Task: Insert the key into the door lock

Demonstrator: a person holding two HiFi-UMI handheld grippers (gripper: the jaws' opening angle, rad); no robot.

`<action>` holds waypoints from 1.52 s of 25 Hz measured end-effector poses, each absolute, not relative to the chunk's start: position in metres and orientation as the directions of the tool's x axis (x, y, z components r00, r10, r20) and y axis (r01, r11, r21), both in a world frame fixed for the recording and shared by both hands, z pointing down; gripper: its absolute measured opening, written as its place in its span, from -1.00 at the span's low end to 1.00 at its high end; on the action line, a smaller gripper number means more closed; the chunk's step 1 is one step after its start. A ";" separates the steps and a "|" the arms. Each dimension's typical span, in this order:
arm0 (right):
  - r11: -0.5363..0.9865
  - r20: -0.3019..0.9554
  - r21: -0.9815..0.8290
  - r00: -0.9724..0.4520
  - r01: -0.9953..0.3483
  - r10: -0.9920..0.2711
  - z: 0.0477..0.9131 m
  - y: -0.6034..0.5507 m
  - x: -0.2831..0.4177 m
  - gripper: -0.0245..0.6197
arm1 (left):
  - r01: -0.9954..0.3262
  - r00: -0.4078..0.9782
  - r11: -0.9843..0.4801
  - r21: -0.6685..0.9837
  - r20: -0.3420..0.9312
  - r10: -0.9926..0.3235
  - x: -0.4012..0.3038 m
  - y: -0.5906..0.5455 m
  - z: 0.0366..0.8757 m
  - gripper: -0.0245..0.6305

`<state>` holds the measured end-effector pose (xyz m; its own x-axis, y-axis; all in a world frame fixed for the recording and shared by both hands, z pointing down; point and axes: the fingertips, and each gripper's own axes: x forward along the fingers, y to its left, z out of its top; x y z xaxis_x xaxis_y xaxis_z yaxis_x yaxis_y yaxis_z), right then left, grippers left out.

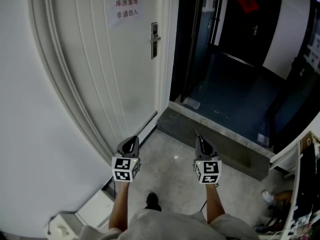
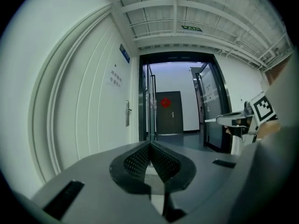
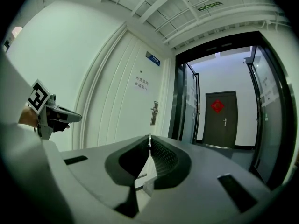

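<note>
The white door [image 1: 100, 69] stands closed at the left, some way ahead, and carries a metal lock plate with a handle [image 1: 154, 40]. The same lock plate [image 2: 127, 113] shows in the left gripper view and the lock plate [image 3: 153, 112] in the right gripper view. My right gripper [image 1: 198, 137] is shut on a thin metal key [image 3: 149, 141], whose tip pokes out past the fingertips. From the left gripper view the key [image 2: 210, 120] points toward the doorway. My left gripper [image 1: 134, 139] is shut with nothing in it. Both point level, far short of the lock.
An open doorway right of the door leads over a grey stone threshold [image 1: 215, 136] into a dark corridor with a far dark door [image 2: 168, 112]. A paper notice [image 1: 126, 8] hangs on the white door. A white box [image 1: 95, 209] sits at floor left, a desk edge [image 1: 305, 184] at right.
</note>
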<state>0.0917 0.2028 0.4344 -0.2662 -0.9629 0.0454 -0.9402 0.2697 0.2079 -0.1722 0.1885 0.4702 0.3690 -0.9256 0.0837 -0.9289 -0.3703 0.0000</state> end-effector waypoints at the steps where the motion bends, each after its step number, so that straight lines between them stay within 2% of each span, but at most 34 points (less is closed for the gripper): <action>1: 0.266 0.041 0.211 -0.263 -0.941 -0.964 0.432 0.189 0.088 -0.83 | -0.928 0.372 -0.374 -0.004 0.078 -0.925 -0.176 0.173 0.466 -0.87; 13: 0.242 0.048 0.228 -0.237 -0.943 -0.970 0.434 0.065 0.063 -0.83 | -0.907 0.419 -0.422 -0.016 0.083 -0.904 -0.193 0.041 0.467 -0.87; 29: 0.270 0.076 0.220 -0.259 -0.937 -0.963 0.470 0.003 0.077 -0.83 | -0.909 0.411 -0.416 -0.027 0.109 -0.905 -0.172 -0.020 0.494 -0.87; 38: 0.323 0.089 0.197 -0.311 -0.926 -0.946 0.488 -0.125 0.097 -0.83 | -0.926 0.368 -0.376 -0.038 0.127 -0.921 -0.145 -0.140 0.503 -0.87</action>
